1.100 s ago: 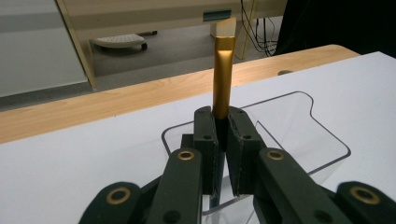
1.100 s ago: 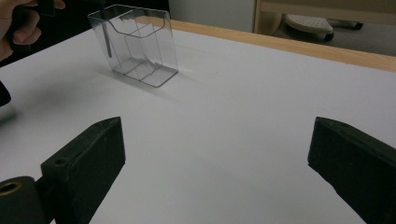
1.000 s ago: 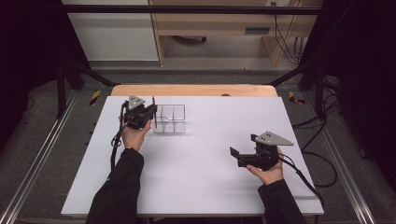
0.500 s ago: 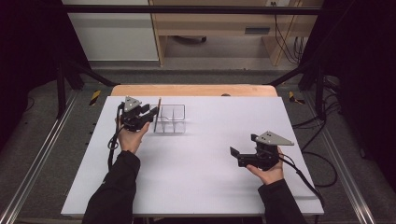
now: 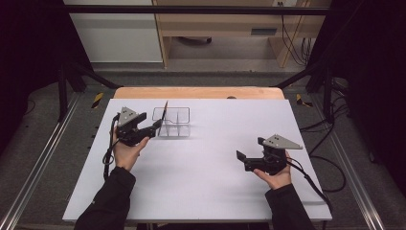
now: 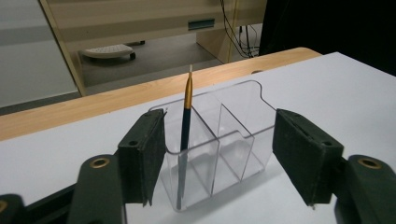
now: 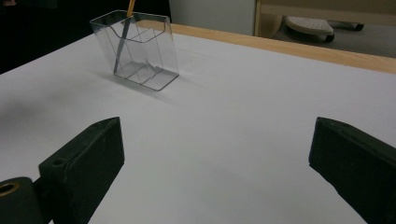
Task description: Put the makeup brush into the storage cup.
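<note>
A clear plastic organizer (image 5: 174, 122) with three compartments stands at the back left of the white board. A thin brush (image 5: 164, 112) with a dark handle and gold ferrule leans upright in its left compartment. My left gripper (image 5: 156, 127) sits just left of the organizer; its jaws have just been opening and are now open. In the left gripper view the brush (image 6: 186, 126) stands inside the organizer (image 6: 236, 135), beyond the pads (image 6: 144, 151) and untouched by them. My right gripper (image 5: 241, 160) rests open at the front right, with nothing between its jaws (image 7: 224, 163); the organizer (image 7: 140, 49) shows far off.
The white board (image 5: 206, 182) lies on a wooden table whose edge (image 5: 196, 92) shows at the back. Metal frame rails (image 5: 38, 167) run along both sides. A desk with cables (image 5: 287, 43) stands beyond the table.
The left gripper has opened its jaws and drawn back to the left, away from the organizer. The brush stays standing in the left compartment. The right gripper has kept still.
</note>
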A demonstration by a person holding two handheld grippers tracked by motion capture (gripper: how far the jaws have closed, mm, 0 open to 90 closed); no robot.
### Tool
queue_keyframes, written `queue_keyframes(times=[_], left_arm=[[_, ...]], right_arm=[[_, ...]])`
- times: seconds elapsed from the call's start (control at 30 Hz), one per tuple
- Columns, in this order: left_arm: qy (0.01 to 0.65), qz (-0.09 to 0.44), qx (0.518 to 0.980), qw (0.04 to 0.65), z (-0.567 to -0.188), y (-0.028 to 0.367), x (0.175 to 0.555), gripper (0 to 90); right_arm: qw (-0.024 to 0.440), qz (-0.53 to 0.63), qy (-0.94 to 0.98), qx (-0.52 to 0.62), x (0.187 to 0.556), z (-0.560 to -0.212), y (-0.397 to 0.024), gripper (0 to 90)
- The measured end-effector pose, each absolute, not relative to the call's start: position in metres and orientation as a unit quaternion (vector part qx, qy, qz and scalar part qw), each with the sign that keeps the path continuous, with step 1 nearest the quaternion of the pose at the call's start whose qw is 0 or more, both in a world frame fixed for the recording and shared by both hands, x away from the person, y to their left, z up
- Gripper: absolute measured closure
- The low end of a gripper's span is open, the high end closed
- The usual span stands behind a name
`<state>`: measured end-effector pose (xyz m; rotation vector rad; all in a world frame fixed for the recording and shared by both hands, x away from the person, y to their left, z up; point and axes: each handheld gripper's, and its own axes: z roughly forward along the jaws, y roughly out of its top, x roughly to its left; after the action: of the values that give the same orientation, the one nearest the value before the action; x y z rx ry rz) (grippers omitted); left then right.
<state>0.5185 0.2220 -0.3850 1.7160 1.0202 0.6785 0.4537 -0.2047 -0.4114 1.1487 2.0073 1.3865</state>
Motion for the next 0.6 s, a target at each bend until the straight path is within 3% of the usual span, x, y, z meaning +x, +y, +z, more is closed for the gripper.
queue_keyframes(times=[0.6], left_arm=[[0.413, 0.254, 0.718, 0.499, -0.403, 0.223, 0.474, 17.3]], right_arm=[[0.221, 0.501, 0.727, 0.414, 0.453, -0.411, -0.205, 3.7]])
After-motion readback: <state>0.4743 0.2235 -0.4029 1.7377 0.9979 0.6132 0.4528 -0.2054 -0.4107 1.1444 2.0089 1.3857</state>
